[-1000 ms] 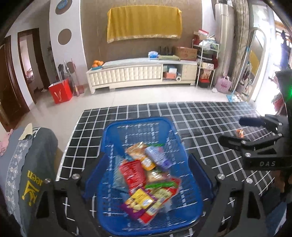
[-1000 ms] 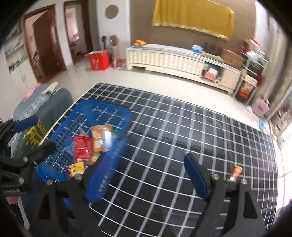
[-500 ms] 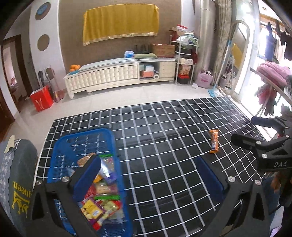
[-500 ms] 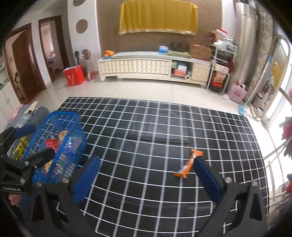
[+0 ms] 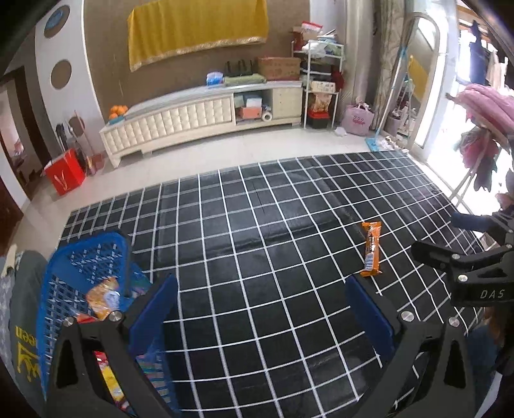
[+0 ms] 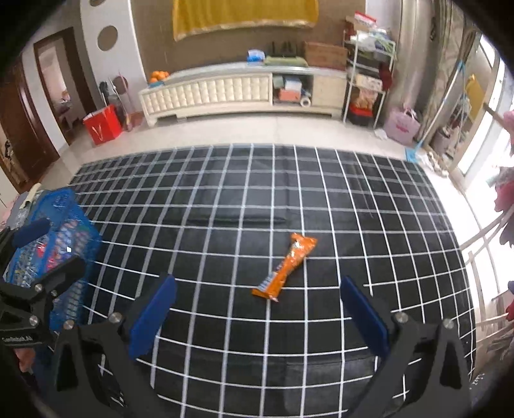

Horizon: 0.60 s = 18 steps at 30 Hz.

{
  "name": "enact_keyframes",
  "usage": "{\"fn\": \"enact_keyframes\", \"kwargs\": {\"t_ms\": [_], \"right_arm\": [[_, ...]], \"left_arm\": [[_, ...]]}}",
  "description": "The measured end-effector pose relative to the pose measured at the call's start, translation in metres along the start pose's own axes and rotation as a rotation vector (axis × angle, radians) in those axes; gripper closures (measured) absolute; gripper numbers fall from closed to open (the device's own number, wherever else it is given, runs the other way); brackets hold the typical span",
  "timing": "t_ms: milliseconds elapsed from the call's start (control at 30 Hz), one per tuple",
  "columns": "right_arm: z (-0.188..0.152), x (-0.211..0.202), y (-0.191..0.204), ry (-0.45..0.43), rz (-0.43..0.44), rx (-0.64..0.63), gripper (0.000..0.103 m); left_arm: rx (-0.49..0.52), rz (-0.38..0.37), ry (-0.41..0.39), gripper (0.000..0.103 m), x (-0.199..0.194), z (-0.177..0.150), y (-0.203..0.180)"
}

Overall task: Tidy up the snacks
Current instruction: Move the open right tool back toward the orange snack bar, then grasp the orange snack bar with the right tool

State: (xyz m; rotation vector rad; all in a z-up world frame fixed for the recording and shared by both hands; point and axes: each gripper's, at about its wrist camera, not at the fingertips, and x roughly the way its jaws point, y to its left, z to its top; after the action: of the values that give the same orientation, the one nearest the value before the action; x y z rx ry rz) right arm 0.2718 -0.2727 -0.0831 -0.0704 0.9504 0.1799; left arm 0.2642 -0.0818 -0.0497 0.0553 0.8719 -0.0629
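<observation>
The right hand-held gripper [image 6: 257, 308] hangs over the black bench cover with white grid lines [image 6: 225, 205], and its two blue pads are spread wide with nothing between them. The long orange snack bar in a shiny wrapper [image 6: 284, 268] lies flat on the cover just in front of that gap, tilted, and touches neither pad. The left hand-held gripper [image 5: 261, 305] is spread wide too and holds nothing. In its view the orange snack bar [image 5: 372, 249] lies off to the right, just past the right blue pad [image 5: 369, 308]. The blue plastic basket with holes in its sides [image 5: 64, 283] sits at the left edge of the cover, well apart from the bar, with bare cover between them. The left pad [image 5: 154, 308] stands in front of the basket and hides part of it. Inside are some snack packs [image 5: 102, 297], orange and red, but they are partly hidden and I cannot read them. In the right view the basket [image 6: 69, 225] is blurry. Beside the basket is a grey cloth with yellow letters [image 5: 22, 328], cut off by the edge. Far back stand a long white cabinet [image 6: 237, 90], a red paper bag [image 6: 102, 125] on the floor and a yellow cloth [image 5: 196, 29] on the wall.
</observation>
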Motion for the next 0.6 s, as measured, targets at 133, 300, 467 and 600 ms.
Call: {"fn": "enact_keyframes", "kwargs": {"t_ms": [133,300,467,600], "right_arm": [[0.001,0.030,-0.012,0.047,0.000,0.006,0.000],[0.003,0.065,-0.026,0.090,0.020,0.044,0.000],[0.007,0.093,-0.039,0.122,0.016,0.097,0.000],[0.008,0.109,-0.042,0.139,0.015,0.101,0.002]], "left_arm": [[-0.020,0.069,0.015,0.000,0.024,-0.001,-0.003],[-0.066,0.022,0.073,0.000,0.060,0.001,-0.001],[-0.071,0.035,0.103,0.000,0.085,0.006,-0.001],[-0.071,0.015,0.112,0.000,0.100,0.011,-0.002]]}}
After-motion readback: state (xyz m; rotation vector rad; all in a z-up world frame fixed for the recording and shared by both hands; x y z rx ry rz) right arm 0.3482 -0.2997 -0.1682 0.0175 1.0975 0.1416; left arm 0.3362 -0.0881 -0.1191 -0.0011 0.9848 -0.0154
